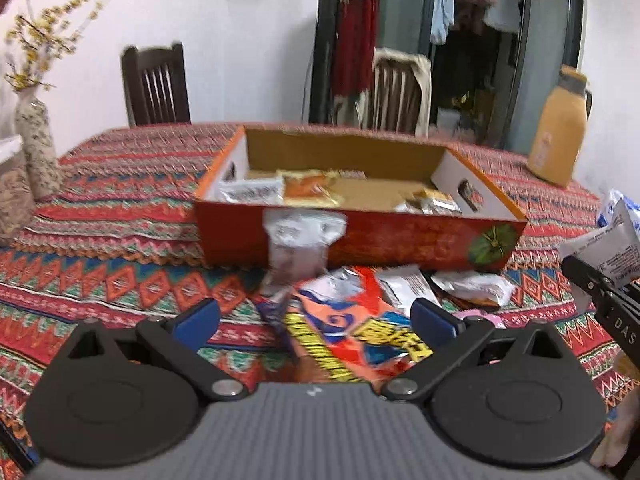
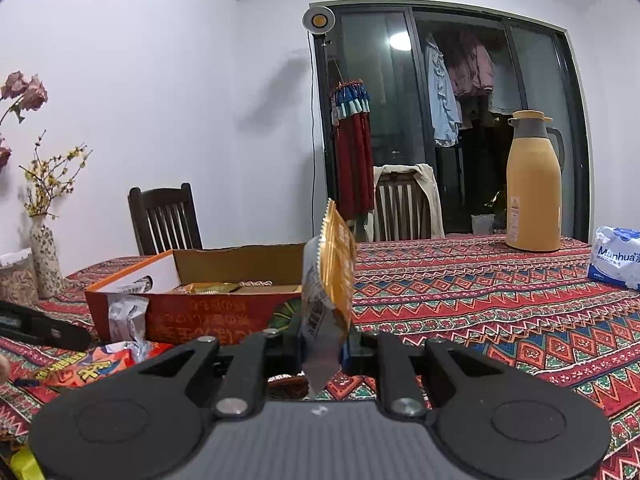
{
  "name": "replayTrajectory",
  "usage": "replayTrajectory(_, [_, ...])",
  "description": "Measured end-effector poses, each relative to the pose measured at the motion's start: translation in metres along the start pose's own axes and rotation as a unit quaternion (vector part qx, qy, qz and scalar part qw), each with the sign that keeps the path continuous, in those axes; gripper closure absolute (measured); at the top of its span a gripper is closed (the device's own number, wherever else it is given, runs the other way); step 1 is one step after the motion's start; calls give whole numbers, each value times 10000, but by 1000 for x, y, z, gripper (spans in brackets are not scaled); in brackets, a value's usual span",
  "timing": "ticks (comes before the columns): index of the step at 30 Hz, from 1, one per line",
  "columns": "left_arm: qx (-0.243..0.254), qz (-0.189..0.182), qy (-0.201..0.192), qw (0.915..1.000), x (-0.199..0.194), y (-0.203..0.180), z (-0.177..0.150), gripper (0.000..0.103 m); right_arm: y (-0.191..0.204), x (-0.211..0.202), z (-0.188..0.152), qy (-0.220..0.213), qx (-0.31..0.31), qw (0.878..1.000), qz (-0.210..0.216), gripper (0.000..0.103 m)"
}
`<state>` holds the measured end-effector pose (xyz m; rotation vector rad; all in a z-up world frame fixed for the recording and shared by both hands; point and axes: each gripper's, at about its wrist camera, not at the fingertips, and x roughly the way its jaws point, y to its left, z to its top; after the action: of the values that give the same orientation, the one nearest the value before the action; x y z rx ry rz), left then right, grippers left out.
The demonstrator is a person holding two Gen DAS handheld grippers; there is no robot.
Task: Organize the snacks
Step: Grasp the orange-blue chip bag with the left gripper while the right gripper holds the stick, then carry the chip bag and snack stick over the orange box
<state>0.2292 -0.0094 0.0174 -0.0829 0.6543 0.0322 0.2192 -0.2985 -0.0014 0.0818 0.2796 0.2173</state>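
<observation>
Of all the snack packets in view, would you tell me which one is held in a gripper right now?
The orange-and-silver packet standing upright, pinched in the right gripper. The others lie loose on the tablecloth or in the orange box; the left gripper is open and empty.

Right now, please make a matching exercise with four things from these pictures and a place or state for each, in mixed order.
Things:
1. left gripper
2. right gripper
3. orange thermos
4. cardboard box

Places or states:
A. shut on a snack packet
B. stands on the table, far right
C. open, nothing held
D. holds several packets already

Pairs: 1-C, 2-A, 3-B, 4-D
</observation>
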Motion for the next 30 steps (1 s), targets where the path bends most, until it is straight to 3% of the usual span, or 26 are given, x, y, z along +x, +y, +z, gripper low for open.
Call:
replayTrajectory(7, [-274, 104, 586, 9979, 26, -9, 13, 0, -4, -2, -1, -50, 117, 9998, 127, 87])
replayTrajectory(12, [-133, 59, 977, 9951, 38, -16, 13, 1, -7, -4, -1, -89, 151, 9997, 188, 86])
replayTrajectory(15, [-195, -24, 1128, 9934, 41, -13, 11, 7, -8, -5, -2, -100, 169, 9996, 208, 86])
replayTrajectory(17, [-285, -148, 1208, 9922, 41, -10, 12, 17, -7, -5, -2, -99, 170, 9996, 208, 86])
replayTrajectory(24, [-291, -206, 1197, 9922, 36, -5, 11, 39, -6, -5, -1, -71, 174, 9997, 180, 86])
replayTrajectory(30, [-202, -236, 944, 9951, 24, -1, 12, 41, -5, -4, 0, -32, 177, 9997, 146, 86])
